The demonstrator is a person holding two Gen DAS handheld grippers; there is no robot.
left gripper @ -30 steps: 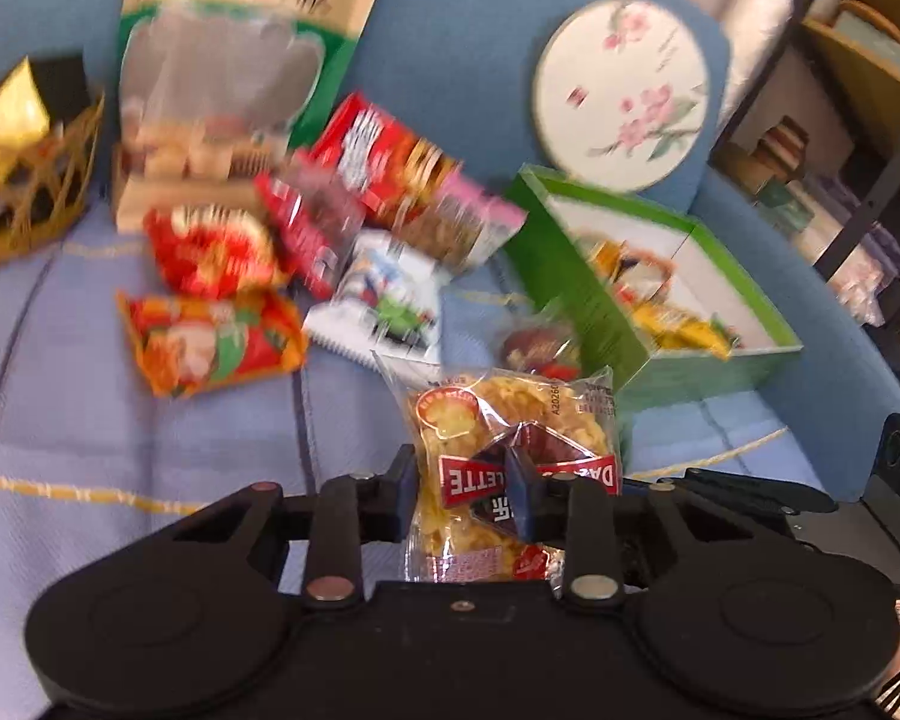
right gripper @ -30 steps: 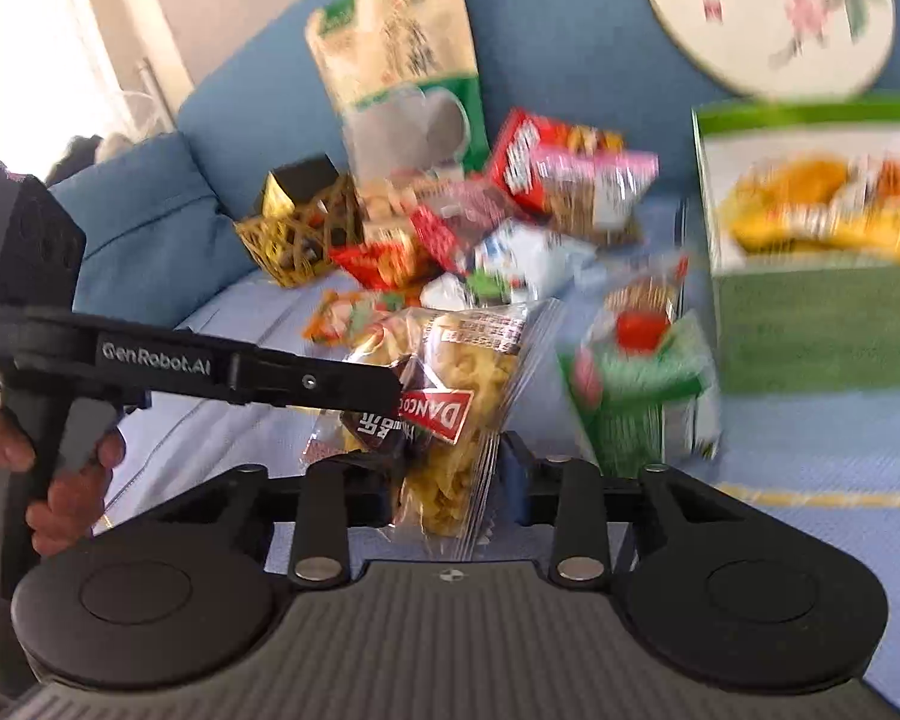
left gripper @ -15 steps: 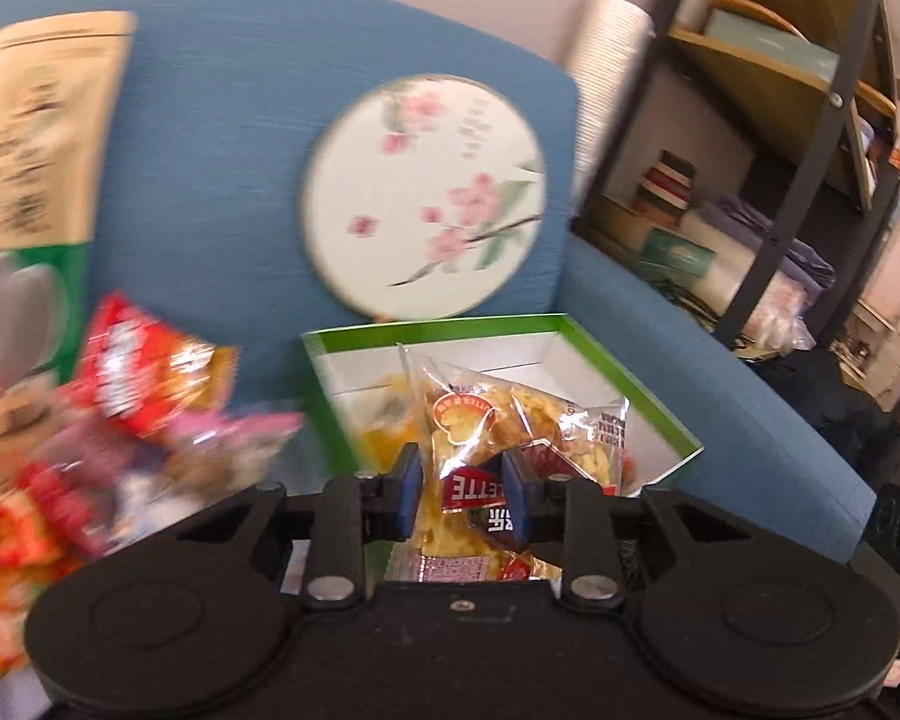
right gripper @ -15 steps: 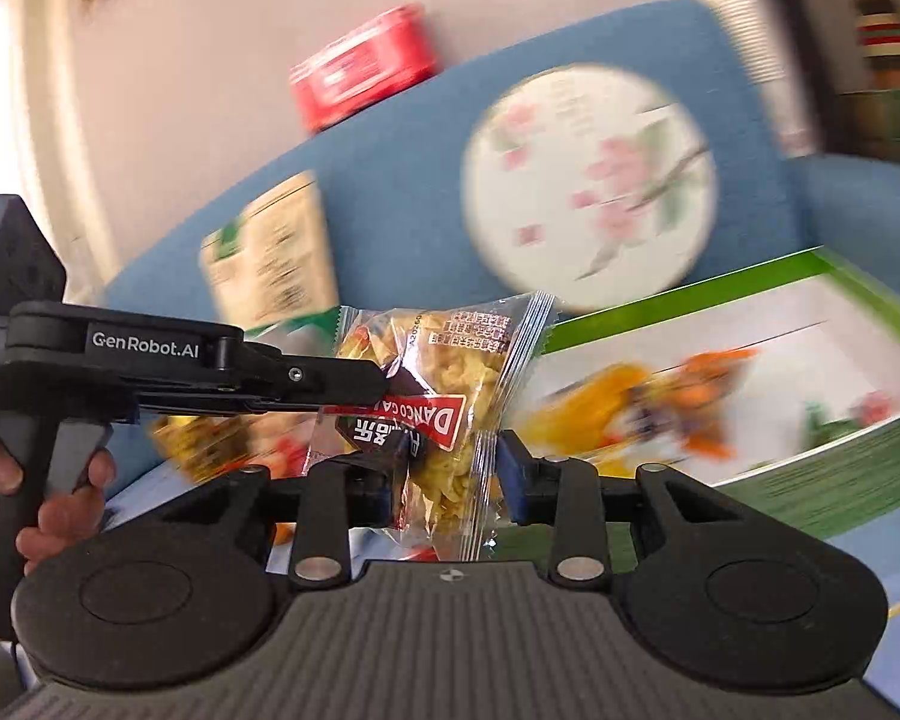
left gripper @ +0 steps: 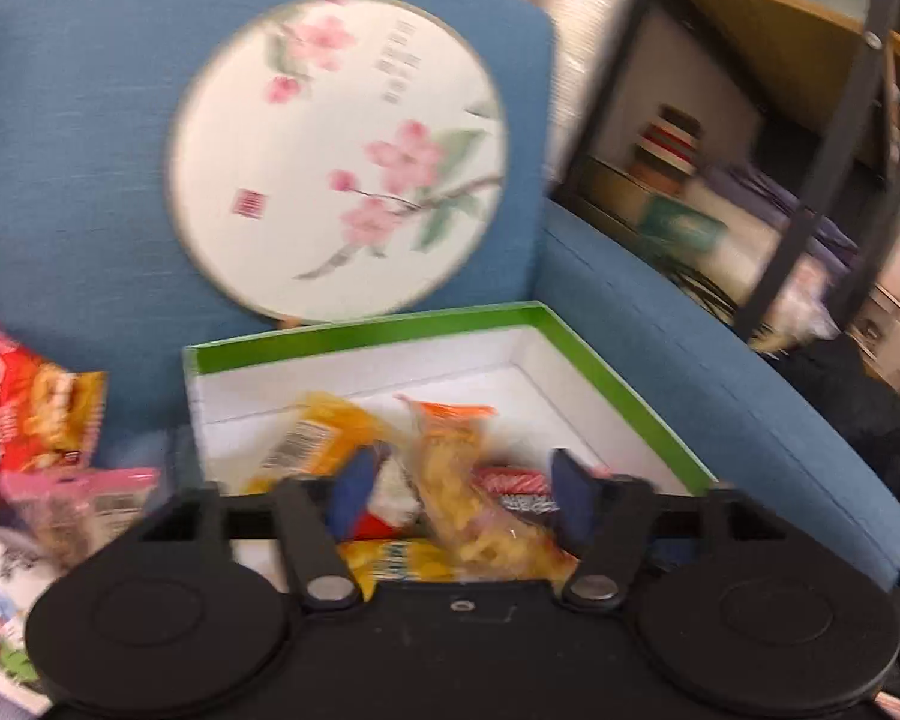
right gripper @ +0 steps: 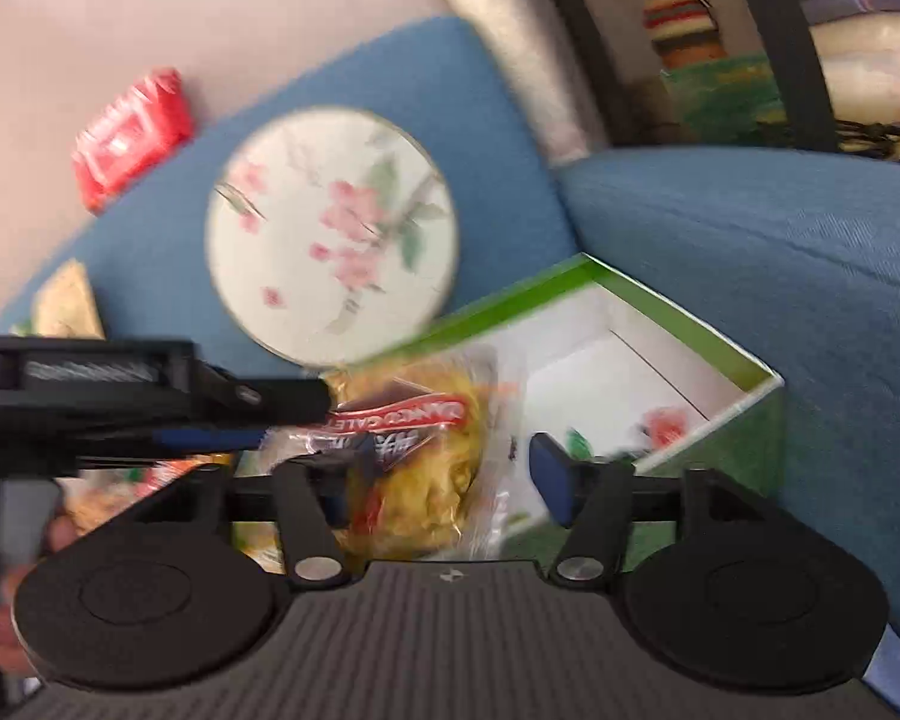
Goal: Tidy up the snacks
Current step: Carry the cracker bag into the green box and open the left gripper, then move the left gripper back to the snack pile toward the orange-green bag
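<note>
The left gripper (left gripper: 459, 495) hangs over the green box (left gripper: 624, 387), its jaws just sprung wide, a clear pastry packet (left gripper: 468, 504) loose between the blue fingers (left gripper: 570, 495). Yellow and orange packets (left gripper: 324, 438) lie inside the box; behind it a round blossom fan (left gripper: 336, 156) leans on the sofa back.

One green box (left gripper: 600, 360), one round blossom fan (left gripper: 336, 162), two grippers.
Inside the green box, blurred, lie about four snack packets, among them one clear cake packet (right gripper: 426, 456); left of the green box at least three more packets (left gripper: 24, 408) show, the rest cut off.
</note>
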